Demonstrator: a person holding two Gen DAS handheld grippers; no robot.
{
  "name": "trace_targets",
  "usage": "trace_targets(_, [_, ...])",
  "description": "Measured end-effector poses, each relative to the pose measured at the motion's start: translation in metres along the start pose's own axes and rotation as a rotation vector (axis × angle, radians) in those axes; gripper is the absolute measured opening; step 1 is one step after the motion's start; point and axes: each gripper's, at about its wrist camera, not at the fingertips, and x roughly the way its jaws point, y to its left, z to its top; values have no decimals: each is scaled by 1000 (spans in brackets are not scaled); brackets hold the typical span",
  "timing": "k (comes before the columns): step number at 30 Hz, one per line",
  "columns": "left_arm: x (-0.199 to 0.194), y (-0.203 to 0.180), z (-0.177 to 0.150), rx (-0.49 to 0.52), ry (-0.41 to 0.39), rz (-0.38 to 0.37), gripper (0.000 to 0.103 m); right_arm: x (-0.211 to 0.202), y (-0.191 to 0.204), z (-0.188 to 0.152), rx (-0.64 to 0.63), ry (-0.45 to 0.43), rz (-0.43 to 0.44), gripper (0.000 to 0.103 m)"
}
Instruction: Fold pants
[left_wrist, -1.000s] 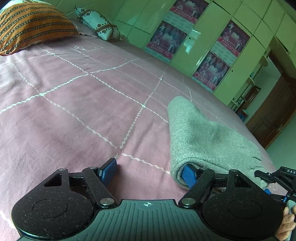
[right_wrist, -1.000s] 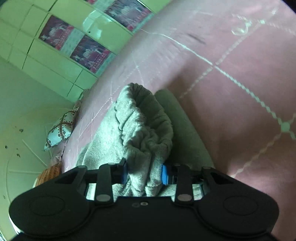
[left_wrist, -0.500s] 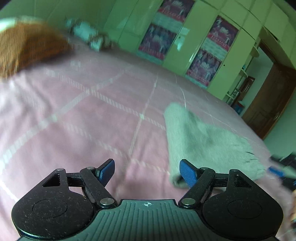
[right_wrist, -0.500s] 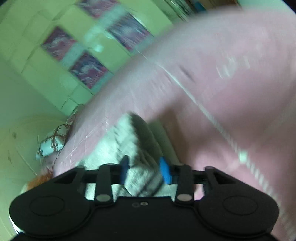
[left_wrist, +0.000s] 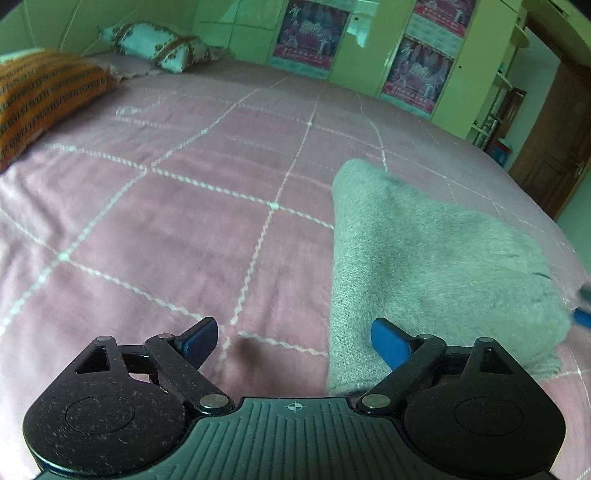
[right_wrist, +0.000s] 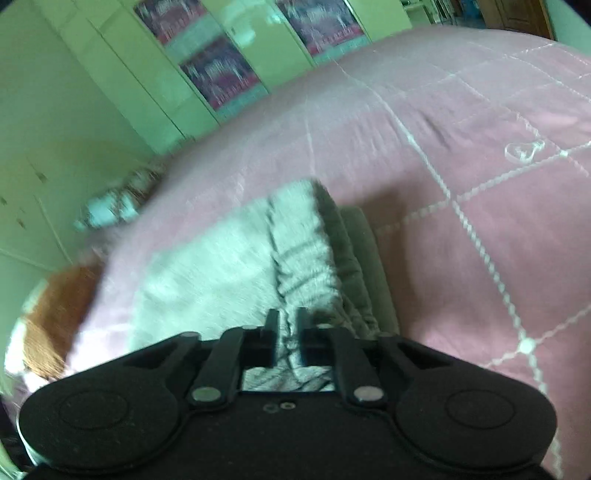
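Note:
The grey fleece pants (left_wrist: 424, 258) lie folded in a thick bundle on the pink bedspread (left_wrist: 184, 221). My left gripper (left_wrist: 295, 341) is open and empty, above the bed just left of the bundle's near end; its right finger overlaps the fabric's edge. In the right wrist view the pants (right_wrist: 229, 266) show their ribbed waistband (right_wrist: 306, 258). My right gripper (right_wrist: 286, 332) has its fingers drawn close together over the waistband folds; the view is blurred, and I cannot tell whether they pinch the fabric.
An orange striped pillow (left_wrist: 40, 96) and a patterned white pillow (left_wrist: 159, 44) lie at the head of the bed. Green wardrobes with posters (left_wrist: 314, 33) stand beyond the bed. A brown door (left_wrist: 554, 140) is at the right.
My left gripper has let go of the bundle's near end, drawn back and lifted. My right gripper's fingers have closed much narrower and it has swung over the waistband.

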Motion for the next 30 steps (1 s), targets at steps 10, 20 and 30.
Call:
trace_targets(10, [-9,8,9,31,19,-33,103,-29,-22,9,44,-59,40,80])
trace_targets(20, [14,35,18,-128,56,-237,103,-11,-66,6,245,34,144,93])
trace_targets(30, [57,43,30,-244,115,-341,103,4,-76,15,198,20,135,75])
